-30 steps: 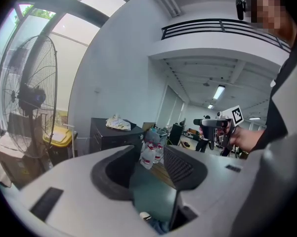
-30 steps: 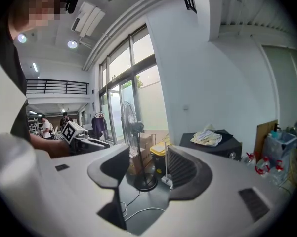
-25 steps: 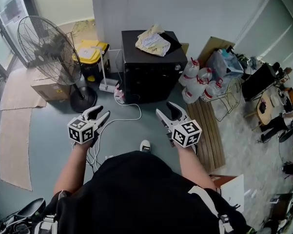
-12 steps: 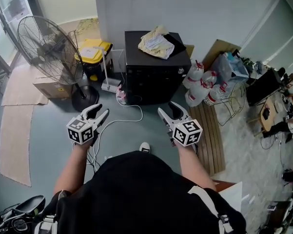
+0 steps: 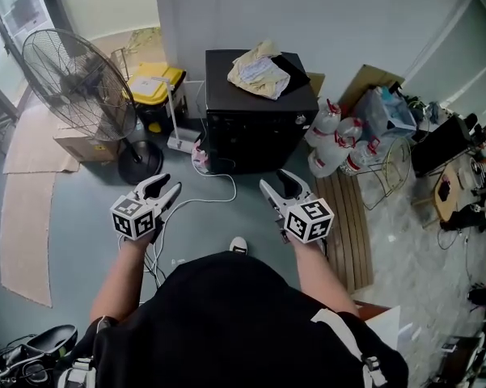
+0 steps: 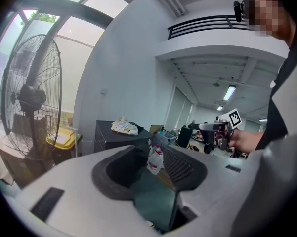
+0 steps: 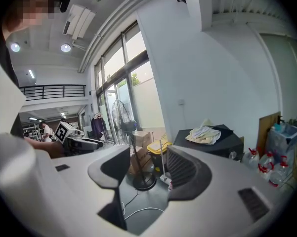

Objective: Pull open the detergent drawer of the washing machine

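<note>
**Two empty grippers, both well short of the washing machine**

Two grippers sit in the lower middle of the head view, and neither touches anything. At upper left we see a pedestal fan (image 5: 73, 87) on the grey floor, with a yellow-lidded bin (image 5: 155, 83) just right of it. Below them, the left gripper (image 5: 168, 184) has its jaws spread apart with nothing between them, above a loose white cable (image 5: 206, 200) on the floor. At upper centre stands the black washing machine (image 5: 255, 132) against the wall, a crumpled cloth (image 5: 259, 69) on its top. Its front is too dark for us to pick out the detergent drawer. The right gripper (image 5: 275, 182) is likewise spread wide and holds nothing, well apart from the machine. Right of the machine we see a cluster of plastic jugs (image 5: 331, 140) with red caps, beside a slatted wooden board (image 5: 348, 217).
</note>
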A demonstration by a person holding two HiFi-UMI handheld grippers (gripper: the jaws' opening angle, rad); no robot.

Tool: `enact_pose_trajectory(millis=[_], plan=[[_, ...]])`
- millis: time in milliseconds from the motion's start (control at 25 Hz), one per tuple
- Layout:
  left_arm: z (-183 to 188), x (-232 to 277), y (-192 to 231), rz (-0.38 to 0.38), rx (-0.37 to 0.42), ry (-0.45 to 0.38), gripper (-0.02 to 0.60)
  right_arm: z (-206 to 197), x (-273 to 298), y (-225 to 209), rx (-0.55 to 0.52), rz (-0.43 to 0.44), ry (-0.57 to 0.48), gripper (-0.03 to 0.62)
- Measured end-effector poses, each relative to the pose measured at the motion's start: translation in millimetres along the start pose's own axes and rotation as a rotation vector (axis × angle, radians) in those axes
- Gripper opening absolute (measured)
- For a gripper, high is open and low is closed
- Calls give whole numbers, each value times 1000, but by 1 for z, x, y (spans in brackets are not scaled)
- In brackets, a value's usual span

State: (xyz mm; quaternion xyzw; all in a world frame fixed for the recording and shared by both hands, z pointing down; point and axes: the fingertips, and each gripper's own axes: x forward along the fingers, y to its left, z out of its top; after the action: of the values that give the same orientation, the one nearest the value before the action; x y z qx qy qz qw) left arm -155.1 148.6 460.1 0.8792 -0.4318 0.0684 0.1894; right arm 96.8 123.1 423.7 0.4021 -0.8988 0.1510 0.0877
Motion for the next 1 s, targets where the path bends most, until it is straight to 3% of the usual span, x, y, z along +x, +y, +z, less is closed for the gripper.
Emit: enact_pose_trajectory(millis=[1000], plan=[[22,77,11,-4,9,34,183,18,33,-74,1,17,15,235]])
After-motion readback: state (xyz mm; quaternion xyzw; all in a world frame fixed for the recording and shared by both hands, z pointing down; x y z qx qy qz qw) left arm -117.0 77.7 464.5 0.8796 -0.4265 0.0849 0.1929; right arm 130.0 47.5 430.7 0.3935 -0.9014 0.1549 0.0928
